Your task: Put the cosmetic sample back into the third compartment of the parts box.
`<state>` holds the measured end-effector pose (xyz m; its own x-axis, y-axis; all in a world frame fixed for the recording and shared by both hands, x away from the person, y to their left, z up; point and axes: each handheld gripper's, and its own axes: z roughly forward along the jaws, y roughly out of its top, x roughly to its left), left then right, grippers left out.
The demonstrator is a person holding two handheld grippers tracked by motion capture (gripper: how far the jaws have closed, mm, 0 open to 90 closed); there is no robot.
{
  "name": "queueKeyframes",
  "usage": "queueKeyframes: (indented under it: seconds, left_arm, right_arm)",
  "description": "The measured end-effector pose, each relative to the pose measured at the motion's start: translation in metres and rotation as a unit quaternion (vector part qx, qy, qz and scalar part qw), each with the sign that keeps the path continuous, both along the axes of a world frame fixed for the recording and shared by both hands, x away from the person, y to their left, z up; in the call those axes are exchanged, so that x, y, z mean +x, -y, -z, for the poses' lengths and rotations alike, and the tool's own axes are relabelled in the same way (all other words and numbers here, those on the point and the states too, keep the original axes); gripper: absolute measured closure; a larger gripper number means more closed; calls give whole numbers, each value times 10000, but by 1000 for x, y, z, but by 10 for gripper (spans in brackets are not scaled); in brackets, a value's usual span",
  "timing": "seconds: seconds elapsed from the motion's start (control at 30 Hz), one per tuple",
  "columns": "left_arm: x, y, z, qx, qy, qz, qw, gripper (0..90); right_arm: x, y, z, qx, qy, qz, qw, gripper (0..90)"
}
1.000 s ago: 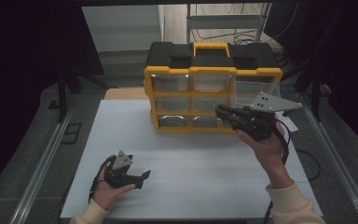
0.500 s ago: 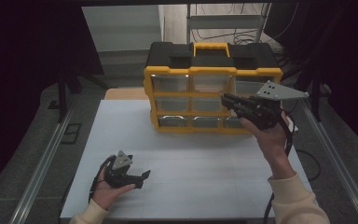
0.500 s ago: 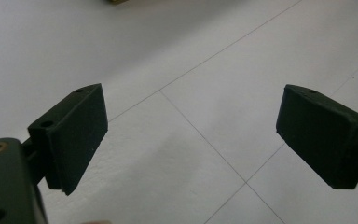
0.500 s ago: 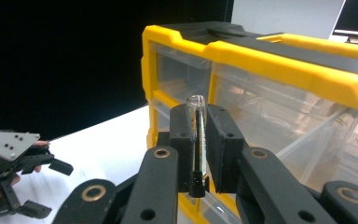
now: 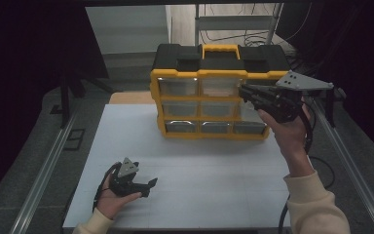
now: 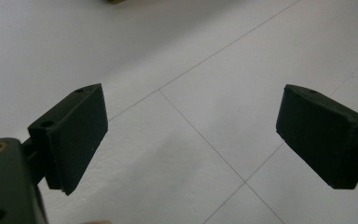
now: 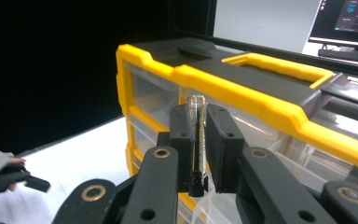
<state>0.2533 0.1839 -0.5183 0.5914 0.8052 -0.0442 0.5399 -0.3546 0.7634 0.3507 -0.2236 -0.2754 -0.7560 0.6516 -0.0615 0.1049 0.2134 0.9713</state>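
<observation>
**Clear tube clamped in the right gripper, up against the yellow drawer cabinet**

Glass or clear plastic, the slim tube (image 7: 196,140) stands upright between the two black jaws of the right gripper (image 7: 197,148), which are clenched on it from either side. Its open rim pokes out just above the jaw tips and its dark lower end sits down between the jaw bases. In the high view the right gripper (image 5: 247,91) is held level at the right end of the drawer cabinet (image 5: 209,80), with its tips over the top row of clear drawers; the tube itself is too small to make out there. The right hand (image 5: 286,130) holds the gripper from below, with a cream sleeve (image 5: 316,207) reaching in from the near right edge.

Seen along the right gripper, the yellow-and-black cabinet (image 7: 242,88) stands just beyond the tube, its yellow frame and top handle behind the jaw tips and a clear drawer front beside them. Whether the tube touches the cabinet cannot be told.

Well apart, at the near left of the white table (image 5: 209,170), the left gripper (image 5: 146,186) rests in the left hand (image 5: 111,197). Its jaws stand wide, with nothing but bare white tabletop (image 6: 200,140) between them.
</observation>
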Motion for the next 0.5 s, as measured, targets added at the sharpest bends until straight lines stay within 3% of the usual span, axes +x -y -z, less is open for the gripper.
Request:
queueKeyframes:
  seconds: [0.13, 0.33, 0.5]
  left_arm:
    - [0, 0, 0, -3, -9, -6, 10000, 95]
    - [0, 0, 0, 7, -13, -7, 10000, 95]
    - [1, 0, 1, 11, -22, -5, 10000, 95]
  right_arm:
    - [1, 3, -5, 134, 57, 68, 9999, 810]
    - [5, 13, -10, 121, 132, 320, 9993, 810]
    - [9, 20, -10, -43, 180, 567, 9982, 809]
